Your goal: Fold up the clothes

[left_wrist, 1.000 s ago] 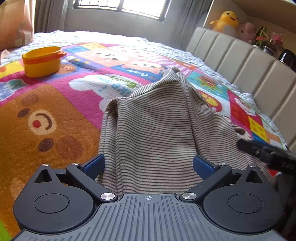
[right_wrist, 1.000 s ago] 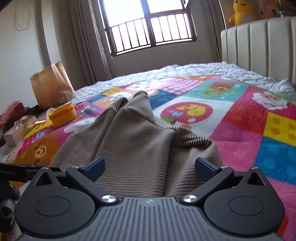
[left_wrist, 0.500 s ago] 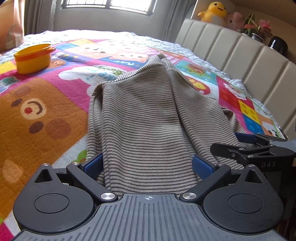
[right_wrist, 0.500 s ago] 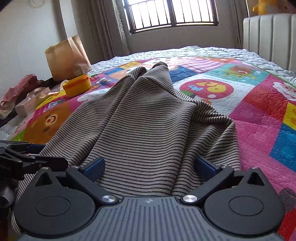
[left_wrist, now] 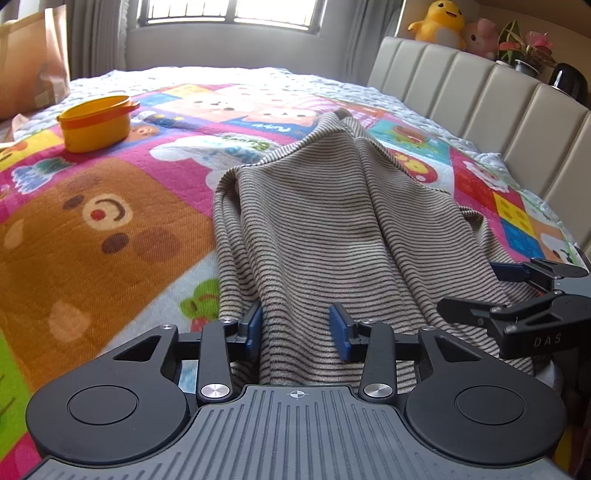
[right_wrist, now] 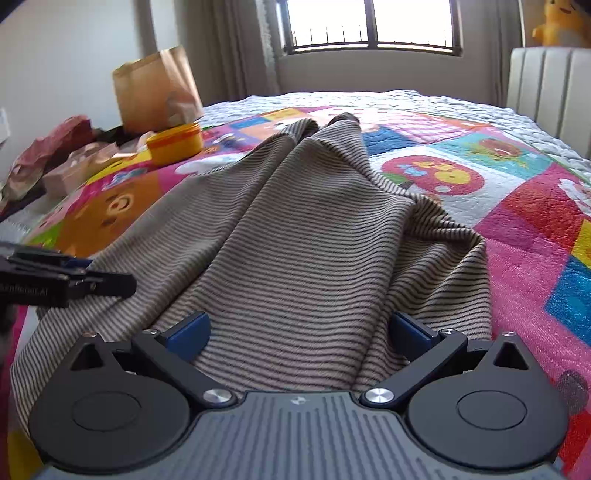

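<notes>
A striped shirt (left_wrist: pixel 332 229) lies in a loose heap on the bed (left_wrist: pixel 92 221), over the colourful cartoon quilt, with its far end bunched toward the window (left_wrist: pixel 229 14). Its near hem runs up into both grippers.

The left hand-held gripper (left_wrist: pixel 295 326) has its blue fingers (left_wrist: pixel 255 326) partly drawn together, with a fold of the shirt's hem bunched between them; the pads do not look fully pressed onto the cloth, so the grip is not yet clenched. The right hand-held gripper (right_wrist: pixel 299 330) stands spread wide, released, its blue fingers (right_wrist: pixel 190 330) on either side of the hem, which drapes across the gap without being pinched.

Each gripper shows at the edge of the other's view, close beside the shirt's hem.

A yellow tub (left_wrist: pixel 96 123) sits on the quilt well left of the shirt, and a paper bag (right_wrist: pixel 155 90) stands beyond it near the window. A padded headboard (left_wrist: pixel 480 96) runs right of the shirt, with plush toys (left_wrist: pixel 439 20) on top.
</notes>
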